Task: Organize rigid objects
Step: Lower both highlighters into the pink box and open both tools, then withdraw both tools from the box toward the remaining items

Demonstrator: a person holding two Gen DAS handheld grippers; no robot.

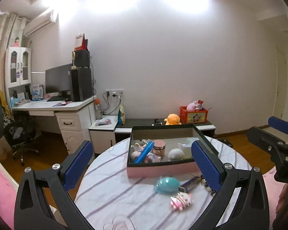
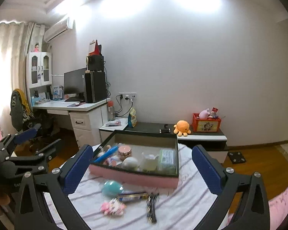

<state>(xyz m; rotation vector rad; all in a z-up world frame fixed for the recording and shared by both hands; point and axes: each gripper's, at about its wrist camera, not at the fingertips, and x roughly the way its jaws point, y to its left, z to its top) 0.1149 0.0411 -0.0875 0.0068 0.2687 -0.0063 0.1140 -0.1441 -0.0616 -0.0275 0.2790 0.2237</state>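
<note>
Over the striped round table (image 1: 109, 187), each hand-held gripper, left (image 1: 142, 164) and right (image 2: 142, 170), hangs wide open, gripping nothing.

Both fisheye views are evenly and fairly brightly lit from above: two overexposed patches of glare wash out the upper white wall (image 1: 163, 57), and in the right wrist view the curtain (image 2: 3, 57) glows with daylight. Straight lines bow strongly toward the black vignetted corners. The far room is reasonably sharp; small items near the front edge of the worktop (image 1: 115, 191), such as the teal object (image 1: 166, 185), appear soft and smeared.
</note>
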